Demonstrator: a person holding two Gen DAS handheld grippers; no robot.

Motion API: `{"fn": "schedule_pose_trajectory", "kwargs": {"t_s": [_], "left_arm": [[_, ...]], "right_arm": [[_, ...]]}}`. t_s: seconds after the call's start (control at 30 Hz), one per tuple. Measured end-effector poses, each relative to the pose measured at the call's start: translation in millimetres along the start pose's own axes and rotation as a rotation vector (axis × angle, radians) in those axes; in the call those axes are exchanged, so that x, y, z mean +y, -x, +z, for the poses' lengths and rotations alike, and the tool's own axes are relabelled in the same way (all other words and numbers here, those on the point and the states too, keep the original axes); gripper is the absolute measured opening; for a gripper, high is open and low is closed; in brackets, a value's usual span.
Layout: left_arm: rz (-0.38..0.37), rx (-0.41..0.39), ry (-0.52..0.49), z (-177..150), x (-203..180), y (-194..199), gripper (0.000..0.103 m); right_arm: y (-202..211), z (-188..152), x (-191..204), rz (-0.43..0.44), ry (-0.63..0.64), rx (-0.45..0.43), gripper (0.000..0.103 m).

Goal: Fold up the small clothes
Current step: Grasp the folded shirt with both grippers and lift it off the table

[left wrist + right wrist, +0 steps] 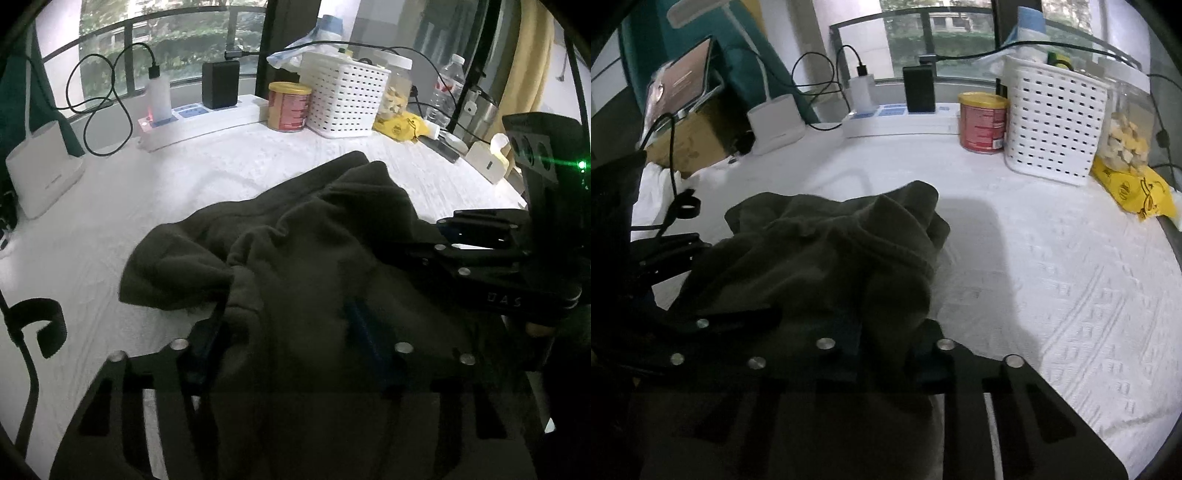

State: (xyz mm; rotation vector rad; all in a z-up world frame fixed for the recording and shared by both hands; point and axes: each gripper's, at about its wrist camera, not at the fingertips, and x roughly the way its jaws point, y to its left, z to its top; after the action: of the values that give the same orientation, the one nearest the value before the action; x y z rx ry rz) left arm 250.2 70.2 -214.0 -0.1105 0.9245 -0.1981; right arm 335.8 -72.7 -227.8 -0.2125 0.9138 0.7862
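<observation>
Two wrist views of a fold in progress. The dark olive garment (295, 236) is lying crumpled on the white textured tablecloth (110, 221), its bulk heaped just ahead of both tools and trailing back under them, well apart from the white basket (343, 99) and red tin (288, 107) at the table's far edge.

The left gripper (291, 332) is sitting over the near hem with its jaws at a middling width — cloth is bunching between the blue pads (365, 325), and they appear to be pressing on it, though the dim light is leaving this uncertain. The right gripper (886, 347) is standing narrow, its jaws pinching a gathered ridge of the same garment (827, 251).

The governing relation: the cloth is extending away from both tools toward the far side of the table, its long axis running roughly crosswise between them. In the left view the right gripper (480, 254) is lying just beside the garment's right edge — both hands are equally near, one per side of the near hem.
</observation>
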Motion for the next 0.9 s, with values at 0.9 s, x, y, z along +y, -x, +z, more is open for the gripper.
{"fn": "schedule_pose_trajectory", "kwargs": {"t_s": [0.9], "left_arm": [[0.041, -0.208, 0.005, -16, -33, 63, 0.008]], "right_arm": [[64, -13, 49, -0.013, 0.045, -0.149, 0.012]]}}
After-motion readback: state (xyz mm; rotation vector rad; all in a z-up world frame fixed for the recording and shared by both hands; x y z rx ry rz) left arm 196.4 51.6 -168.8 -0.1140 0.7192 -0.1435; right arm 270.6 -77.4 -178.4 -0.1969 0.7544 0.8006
